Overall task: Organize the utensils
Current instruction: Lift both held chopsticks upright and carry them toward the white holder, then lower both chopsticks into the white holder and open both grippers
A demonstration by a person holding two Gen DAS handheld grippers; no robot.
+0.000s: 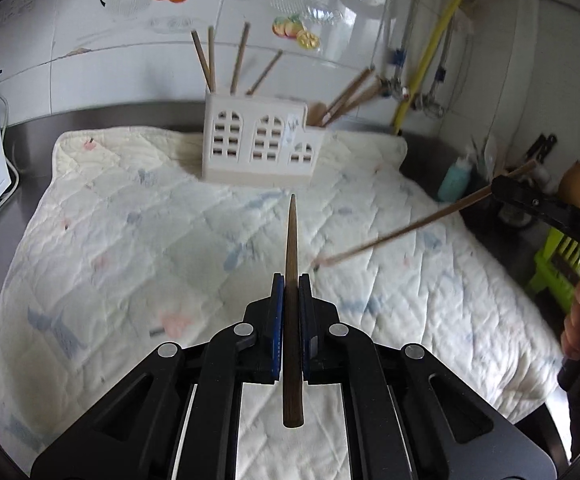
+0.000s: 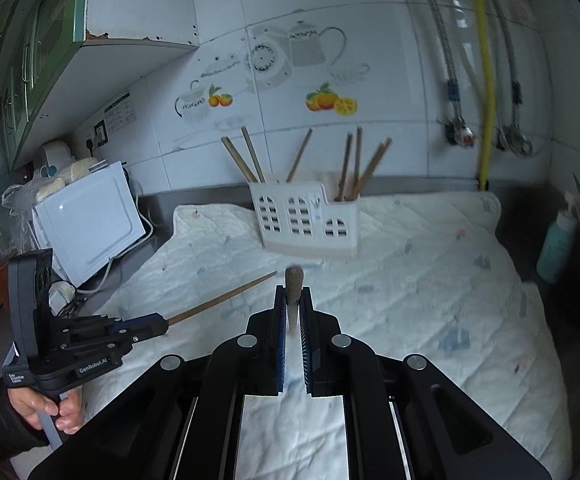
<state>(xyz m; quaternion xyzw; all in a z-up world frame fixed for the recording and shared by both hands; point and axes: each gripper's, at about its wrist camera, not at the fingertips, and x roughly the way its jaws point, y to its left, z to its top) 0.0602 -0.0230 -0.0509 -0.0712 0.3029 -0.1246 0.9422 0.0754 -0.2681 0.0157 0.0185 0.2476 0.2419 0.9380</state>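
Observation:
A white utensil holder with arched cut-outs stands at the back of a quilted cloth; several wooden chopsticks stick out of it. It also shows in the right wrist view. My left gripper is shut on a dark wooden chopstick that points forward at the holder. My right gripper is shut on another wooden chopstick, seen end-on. In the left wrist view the right gripper holds its chopstick slanting down towards the cloth. In the right wrist view the left gripper holds its chopstick.
A white microwave stands left of the cloth on the steel counter. A teal bottle stands at the right edge. A yellow pipe and hoses run down the tiled wall. A green rack sits at the right.

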